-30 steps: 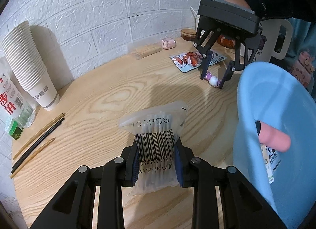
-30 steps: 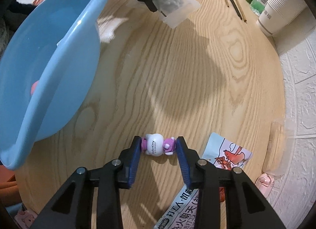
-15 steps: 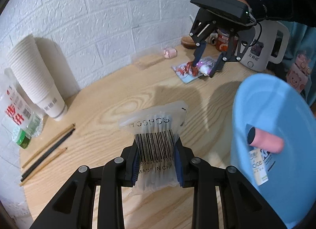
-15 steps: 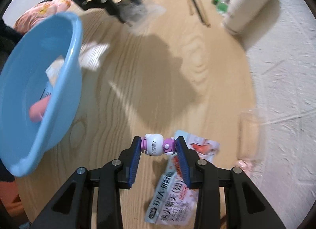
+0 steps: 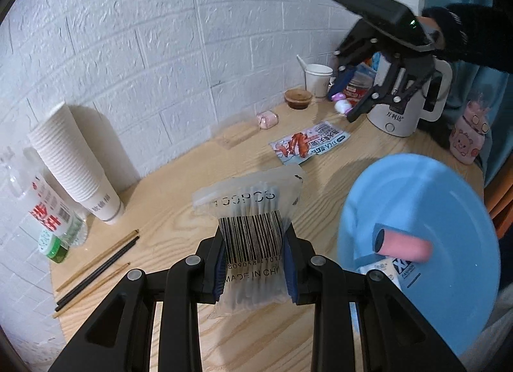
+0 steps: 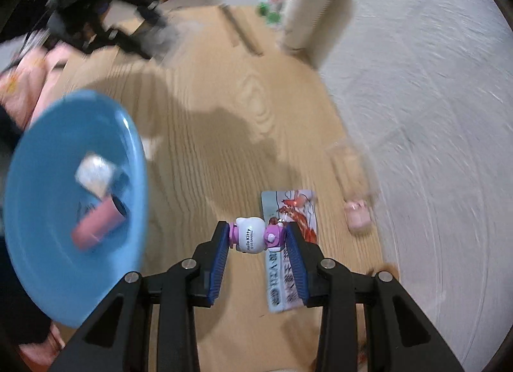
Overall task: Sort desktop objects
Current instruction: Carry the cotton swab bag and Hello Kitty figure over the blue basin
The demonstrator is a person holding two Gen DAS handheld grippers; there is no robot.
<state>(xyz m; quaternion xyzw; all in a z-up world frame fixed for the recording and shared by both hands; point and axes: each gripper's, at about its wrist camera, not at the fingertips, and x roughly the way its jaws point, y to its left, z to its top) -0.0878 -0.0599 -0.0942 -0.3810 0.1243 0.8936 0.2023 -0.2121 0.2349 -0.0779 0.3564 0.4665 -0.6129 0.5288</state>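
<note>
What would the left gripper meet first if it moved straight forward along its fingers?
Probably the bare wooden table beyond the cotton swab pack that the left gripper holds; farther on lies the snack packet. Depth is unclear.

Lived-in home corner, round pale wooden tabletop against a white brick-pattern wall, white electric kettle, tall stack of white paper cups, loose wooden chopsticks

Left tongs, right tongs: black angular linkages, silver screws, ribbed blue pads; fuzzy black sleeve.
</note>
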